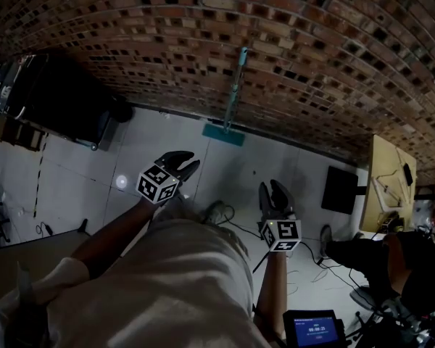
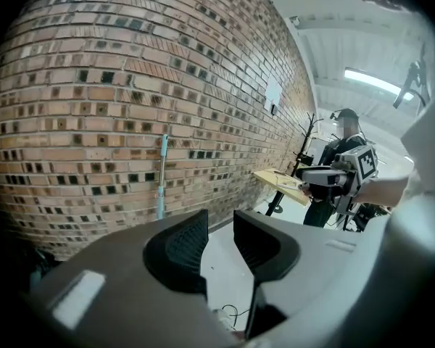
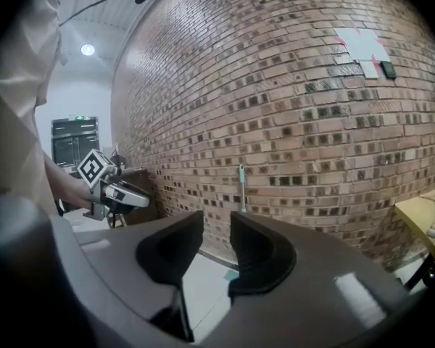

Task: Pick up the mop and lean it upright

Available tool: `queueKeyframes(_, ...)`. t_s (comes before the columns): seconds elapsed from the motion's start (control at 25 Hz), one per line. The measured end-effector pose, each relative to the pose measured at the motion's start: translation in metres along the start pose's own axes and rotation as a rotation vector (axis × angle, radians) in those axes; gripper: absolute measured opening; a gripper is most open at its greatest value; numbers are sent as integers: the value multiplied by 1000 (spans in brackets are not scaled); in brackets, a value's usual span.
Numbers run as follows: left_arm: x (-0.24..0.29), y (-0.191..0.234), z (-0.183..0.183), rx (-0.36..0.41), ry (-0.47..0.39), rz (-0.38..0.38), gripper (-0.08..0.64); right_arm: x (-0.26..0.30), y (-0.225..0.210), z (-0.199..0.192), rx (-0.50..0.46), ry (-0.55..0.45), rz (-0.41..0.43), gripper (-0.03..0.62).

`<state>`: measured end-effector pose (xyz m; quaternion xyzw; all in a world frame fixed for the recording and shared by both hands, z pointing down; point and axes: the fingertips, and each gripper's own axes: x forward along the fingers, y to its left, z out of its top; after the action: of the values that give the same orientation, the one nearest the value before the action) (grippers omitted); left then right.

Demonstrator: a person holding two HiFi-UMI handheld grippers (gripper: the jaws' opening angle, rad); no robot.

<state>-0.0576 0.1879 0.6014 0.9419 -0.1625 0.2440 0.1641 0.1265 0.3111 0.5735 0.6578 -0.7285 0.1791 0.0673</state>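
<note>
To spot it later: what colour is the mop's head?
The mop head is teal; head view shows it best.

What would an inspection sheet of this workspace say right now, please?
Surface: pale tiled floor.
Job's things: mop leans upright against the brick wall, its teal head on the floor.
Clutter: nothing seen near the mop.
Grippers: left gripper and right gripper are both open and empty, well short of the mop.
Cables: dark cables trail over the floor near the person.
Surroundings: dark cabinet at left, wooden table at right.
</note>
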Motion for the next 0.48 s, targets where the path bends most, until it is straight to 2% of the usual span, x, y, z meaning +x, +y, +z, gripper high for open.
queueKeyframes(0.28, 3, 7, 15, 28, -23, -34, 129, 1, 2, 4, 45, -15, -39, 120)
queueKeyframes(0.44, 2, 13, 20, 43, -27, -23, 126, 7, 3, 5, 34, -12, -34, 120)
queueKeyframes(0.48, 1, 15, 19, 46, -25, -12, 99, 8, 3, 5, 31, -12, -32, 120)
